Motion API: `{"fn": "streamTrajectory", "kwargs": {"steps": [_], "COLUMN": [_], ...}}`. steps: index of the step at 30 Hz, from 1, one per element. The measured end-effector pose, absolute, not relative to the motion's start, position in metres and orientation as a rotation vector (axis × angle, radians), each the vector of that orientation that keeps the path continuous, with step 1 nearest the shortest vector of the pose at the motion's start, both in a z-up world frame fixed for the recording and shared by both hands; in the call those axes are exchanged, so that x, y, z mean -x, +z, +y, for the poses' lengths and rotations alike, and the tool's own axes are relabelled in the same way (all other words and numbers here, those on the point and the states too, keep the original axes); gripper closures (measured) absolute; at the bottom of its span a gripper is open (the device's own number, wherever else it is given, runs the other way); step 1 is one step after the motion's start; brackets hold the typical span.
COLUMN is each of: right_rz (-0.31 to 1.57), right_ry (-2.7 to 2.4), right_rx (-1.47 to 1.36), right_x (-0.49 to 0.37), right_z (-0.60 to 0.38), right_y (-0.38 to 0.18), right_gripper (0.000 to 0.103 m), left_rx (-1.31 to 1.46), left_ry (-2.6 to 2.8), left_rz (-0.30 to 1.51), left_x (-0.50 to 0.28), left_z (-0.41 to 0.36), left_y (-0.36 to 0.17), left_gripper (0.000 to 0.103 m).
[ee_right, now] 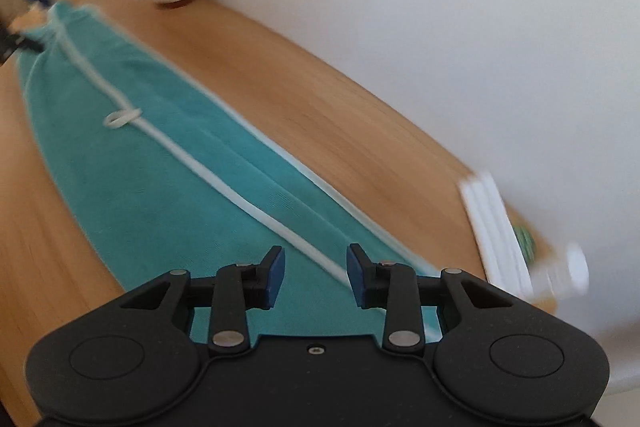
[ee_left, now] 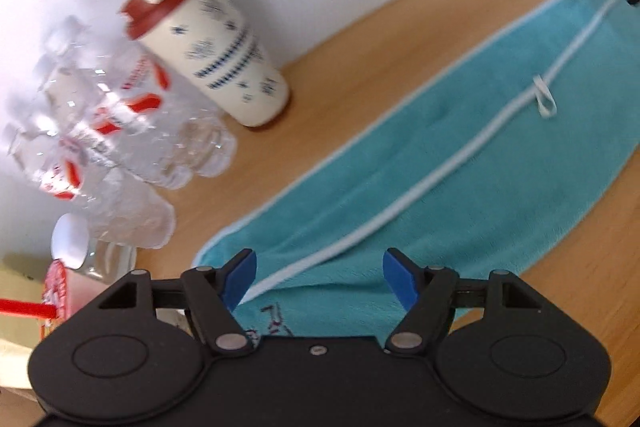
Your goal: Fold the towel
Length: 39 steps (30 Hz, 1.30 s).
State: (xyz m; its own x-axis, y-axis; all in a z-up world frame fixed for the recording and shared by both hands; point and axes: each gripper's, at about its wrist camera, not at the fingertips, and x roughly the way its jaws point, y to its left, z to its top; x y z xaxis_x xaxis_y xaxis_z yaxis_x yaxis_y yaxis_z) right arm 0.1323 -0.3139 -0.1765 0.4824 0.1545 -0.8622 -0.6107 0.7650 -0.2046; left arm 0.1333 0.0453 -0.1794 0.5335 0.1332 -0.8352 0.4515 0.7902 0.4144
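On the wooden counter (ee_left: 360,59) lies the teal towel (ee_left: 460,163), folded lengthwise w/ one white-trimmed edge running down its middle and a small white loop (ee_left: 545,99) sewn on that edge. Left gripper (ee_left: 319,277) sits at one short end of the towel, blue fingers (ee_left: 240,279) spread wide, nothing between them; cloth just below/ahead, and whether the tips touch it can't be told. Some dark red embroidery shows on the towel right by the gripper body, too cut off to read. Right gripper (ee_right: 315,275) is at the opposite short end, fingers (ee_right: 275,277) apart but narrower than the left pair, straddling the white trim, gripping nothing. Each gripper shows as a dark blurred shape at the far corner of the other cam's view. Left of the towel in the left wrist view, against the white wall: a cream cup (ee_left: 212,43) w/ a red lid, a pack of clear bottles (ee_left: 112,131) w/ red labels (blurred, count unclear), a white-capped bottle (ee_left: 80,247) and a red-patterned pack (ee_left: 56,291) at the frame edge. Near the right gripper, a stack of white flat items (ee_right: 500,231) rests on the counter beside the towel's end, apart from it. Both views are motion-blurred, the right one more so.
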Motion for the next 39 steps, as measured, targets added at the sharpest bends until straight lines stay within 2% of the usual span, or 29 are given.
{"fn": "streamTrajectory", "kwargs": {"steps": [7,10,11,12,13,15,16,17,19,23,29,34,37,39], "right_rz": [0.975,0.983,0.993,1.009,1.006,1.008,1.022,1.053,1.077,1.083,1.069,1.038,1.024,1.026], "right_ry": [0.620,0.652,0.659,0.667,0.667,0.678,0.686,0.699,0.707,0.687,0.636,0.562,0.508,0.496], "right_rx": [0.659,0.670,0.684,0.706,0.709,0.705,0.693,0.663,0.640,0.593,0.530,0.562,0.628,0.595], "right_x": [-0.143,-0.147,-0.149,-0.152,-0.152,-0.157,-0.160,-0.165,-0.169,-0.172,-0.187,-0.202,-0.204,-0.203], "right_z": [-0.269,-0.255,-0.251,-0.245,-0.244,-0.239,-0.239,-0.239,-0.242,-0.250,-0.264,-0.266,-0.271,-0.282], "right_y": [-0.187,-0.189,-0.192,-0.196,-0.196,-0.196,-0.195,-0.193,-0.191,-0.182,-0.172,-0.178,-0.178,-0.171], "right_gripper": [0.068,0.068,0.068,0.068,0.068,0.072,0.085,0.092,0.098,0.100,0.100,0.099,0.097,0.097], "left_rx": [-0.663,-0.658,-0.647,-0.644,-0.645,-0.654,-0.648,-0.642,-0.638,-0.632,-0.537,-0.487,-0.486,-0.481], "left_ry": [-0.344,-0.365,-0.379,-0.385,-0.393,-0.410,-0.421,-0.432,-0.448,-0.459,-0.423,-0.325,-0.260,-0.228], "left_rz": [1.040,1.044,1.051,1.050,1.050,1.073,1.078,1.082,1.081,1.077,1.070,1.100,1.097,1.081], "left_x": [-0.145,-0.155,-0.159,-0.161,-0.163,-0.168,-0.170,-0.172,-0.174,-0.178,-0.198,-0.224,-0.234,-0.236], "left_z": [0.045,0.049,0.051,0.052,0.053,0.055,0.056,0.057,0.058,0.060,0.070,0.077,0.082,0.087], "left_y": [-0.198,-0.201,-0.202,-0.202,-0.203,-0.209,-0.210,-0.211,-0.212,-0.210,-0.198,-0.204,-0.207,-0.204], "left_gripper": [0.032,0.036,0.039,0.049,0.055,0.079,0.080,0.080,0.084,0.090,0.090,0.086,0.081,0.065]}}
